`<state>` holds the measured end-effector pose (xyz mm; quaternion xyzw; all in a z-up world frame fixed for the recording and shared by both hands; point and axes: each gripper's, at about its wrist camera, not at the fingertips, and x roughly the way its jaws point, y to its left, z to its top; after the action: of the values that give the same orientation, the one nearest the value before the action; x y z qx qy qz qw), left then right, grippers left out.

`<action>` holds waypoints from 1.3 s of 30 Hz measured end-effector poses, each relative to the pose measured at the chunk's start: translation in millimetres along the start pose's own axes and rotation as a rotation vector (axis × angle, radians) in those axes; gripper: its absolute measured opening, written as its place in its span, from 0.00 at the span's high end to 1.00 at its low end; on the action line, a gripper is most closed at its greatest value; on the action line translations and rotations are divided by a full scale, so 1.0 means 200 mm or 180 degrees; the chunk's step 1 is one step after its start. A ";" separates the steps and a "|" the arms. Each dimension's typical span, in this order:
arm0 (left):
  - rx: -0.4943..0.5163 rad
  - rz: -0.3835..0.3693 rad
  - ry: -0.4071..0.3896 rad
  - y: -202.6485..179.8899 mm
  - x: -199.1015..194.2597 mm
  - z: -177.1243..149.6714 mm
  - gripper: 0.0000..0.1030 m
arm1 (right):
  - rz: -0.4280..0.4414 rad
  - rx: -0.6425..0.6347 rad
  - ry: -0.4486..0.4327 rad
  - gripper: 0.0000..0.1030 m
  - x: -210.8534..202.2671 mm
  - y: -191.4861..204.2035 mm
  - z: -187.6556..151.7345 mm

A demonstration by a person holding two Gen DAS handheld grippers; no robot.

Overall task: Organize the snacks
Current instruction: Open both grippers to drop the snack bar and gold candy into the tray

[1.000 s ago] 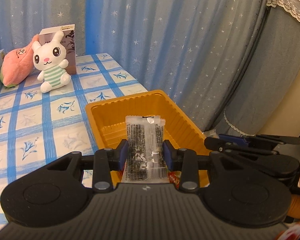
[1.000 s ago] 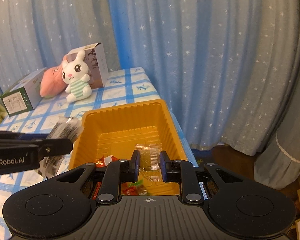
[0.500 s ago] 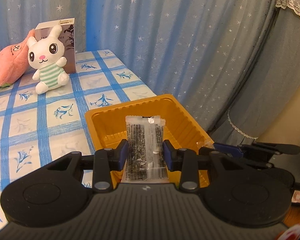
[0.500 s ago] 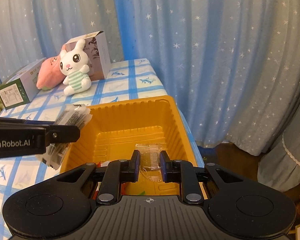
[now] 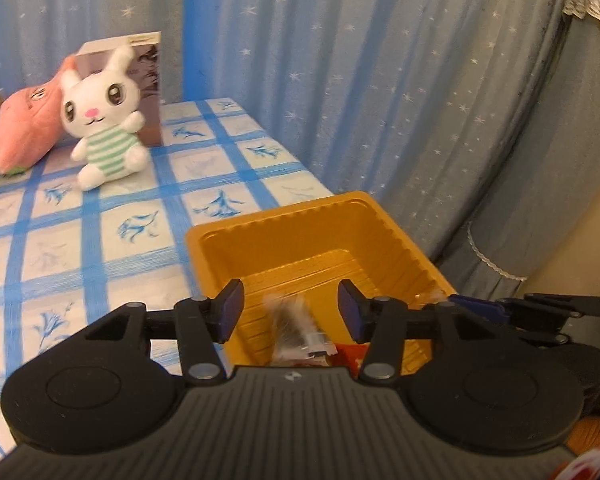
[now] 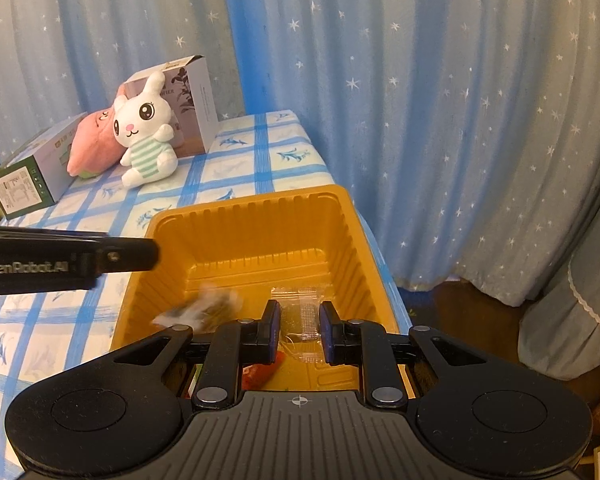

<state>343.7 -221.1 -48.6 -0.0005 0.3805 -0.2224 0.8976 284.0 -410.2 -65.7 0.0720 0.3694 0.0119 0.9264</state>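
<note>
My left hand-held gripper (image 5: 291,310) had just opened, dark snack packet (image 5: 296,326) loose over the orange tray (image 5: 400,240); my right hand-held gripper (image 6: 299,326) clamped a clear packet (image 6: 306,320).

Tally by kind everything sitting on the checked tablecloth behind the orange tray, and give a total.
Plush toys: 2, the white rabbit and the pink plush it leans on.
Cardboard boxes: 2, the upright white box and the green-sided box lying flat.
Total: 4.
</note>
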 end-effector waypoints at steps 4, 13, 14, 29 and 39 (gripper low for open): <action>0.0006 0.0056 0.0018 0.03 -0.03 -0.04 0.54 | 0.0012 0.0022 0.0010 0.79 0.00 0.00 0.00; 0.0065 0.0090 0.0006 0.02 -0.09 -0.08 0.54 | 0.0057 0.0018 -0.0040 0.79 -0.04 0.04 0.02; 0.0065 0.0091 0.0006 0.02 -0.09 -0.08 0.54 | 0.0058 0.0015 -0.0046 0.79 -0.04 0.04 0.03; 0.0032 0.0127 0.0016 0.07 -0.11 -0.10 0.53 | 0.0169 0.0047 -0.0062 0.79 -0.01 0.08 0.10; -0.0115 0.0247 -0.0036 0.15 -0.22 -0.18 0.26 | 0.0227 0.0420 -0.0103 0.34 -0.09 -0.02 0.09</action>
<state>305.0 -171.9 -49.1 -0.0033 0.3792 -0.1805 0.9075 283.7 -416.8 -40.7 0.1462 0.3516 0.0193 0.9245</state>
